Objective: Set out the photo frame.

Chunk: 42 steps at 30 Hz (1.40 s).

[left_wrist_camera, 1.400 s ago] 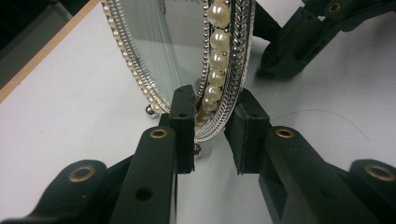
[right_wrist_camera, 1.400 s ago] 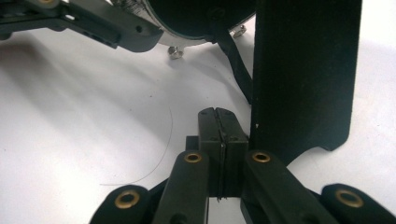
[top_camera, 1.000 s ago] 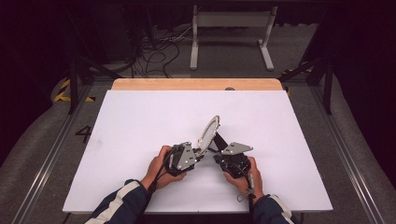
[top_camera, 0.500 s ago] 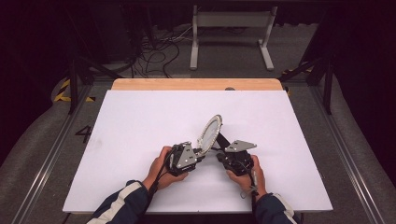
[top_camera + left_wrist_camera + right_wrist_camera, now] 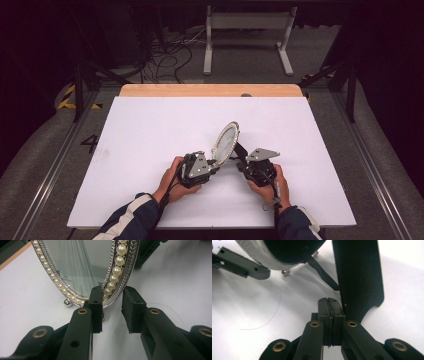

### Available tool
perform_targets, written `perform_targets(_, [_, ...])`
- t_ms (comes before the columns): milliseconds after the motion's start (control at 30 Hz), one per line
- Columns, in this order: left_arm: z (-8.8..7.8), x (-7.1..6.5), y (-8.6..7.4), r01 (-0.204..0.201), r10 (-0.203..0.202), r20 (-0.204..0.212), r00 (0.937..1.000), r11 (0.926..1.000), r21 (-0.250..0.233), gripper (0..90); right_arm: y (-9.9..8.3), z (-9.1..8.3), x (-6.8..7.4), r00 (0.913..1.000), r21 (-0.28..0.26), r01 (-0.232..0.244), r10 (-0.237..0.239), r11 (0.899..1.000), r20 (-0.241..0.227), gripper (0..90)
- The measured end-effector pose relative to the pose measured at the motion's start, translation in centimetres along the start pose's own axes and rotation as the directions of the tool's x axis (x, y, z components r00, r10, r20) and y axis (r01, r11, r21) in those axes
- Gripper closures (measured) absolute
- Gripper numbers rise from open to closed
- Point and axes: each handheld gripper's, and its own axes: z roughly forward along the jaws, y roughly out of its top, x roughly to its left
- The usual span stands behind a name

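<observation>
Now the mirror (image 5: 226, 141) stands more upright near the surface's (image 5: 150, 130) front edge; the left gripper (image 5: 112, 312) loosely straddles its rim, the right gripper (image 5: 331, 315) clenched beside its back stand (image 5: 359, 277).

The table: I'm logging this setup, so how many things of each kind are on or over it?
Oval pearl-rimmed mirror: 1
Black fold-out stand on the mirror's back: 1
Hand-held grippers: 2, left gripper and right gripper
Total: 4, on the white table
</observation>
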Motion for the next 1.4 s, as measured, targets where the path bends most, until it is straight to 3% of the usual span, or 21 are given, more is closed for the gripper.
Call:
perform_targets(467, [0.3,0.0,0.0,0.009,-0.009,0.026,0.9996,0.9999,-0.006,72.0,-0.1,0.2,-0.6,0.9992,-0.014,-0.021,0.021,1.000,0.033,90.0])
perform_targets(700, [-0.2,0.1,0.1,-0.015,0.015,0.022,0.9996,0.9999,-0.004,71.5,-0.1,0.3,-0.9,0.9987,-0.011,-0.025,0.025,1.000,0.044,90.0])
perform_targets(967, [-2.9,0.8,0.0,-0.017,0.016,-0.017,0.9997,0.9996,-0.021,70.1,-0.2,0.0,-0.8,0.9986,-0.035,-0.043,0.044,0.998,0.031,87.7])
perform_targets(1033, [-3.9,1.2,-0.3,-0.004,0.004,-0.029,0.9996,0.9996,-0.027,69.4,-0.1,-0.8,-0.3,0.9991,-0.073,-0.040,0.041,0.997,0.012,83.5])
perform_targets(1200, [-6.3,1.8,-1.5,0.041,-0.044,-0.080,0.9958,0.9983,-0.041,68.4,0.1,-1.3,1.0,0.9996,-0.101,-0.023,0.021,0.995,-0.019,73.6])
perform_targets(1333, [-8.6,1.8,-3.1,0.118,-0.128,-0.119,0.9846,0.9894,-0.085,66.7,0.6,-1.3,2.3,0.9986,-0.123,-0.016,0.009,0.992,-0.052,60.5])
perform_targets(1400, [-9.2,1.6,-4.0,0.134,-0.144,-0.128,0.9814,0.9878,-0.079,65.7,0.7,-1.3,2.8,0.9977,-0.133,-0.007,-0.002,0.991,-0.068,58.2])
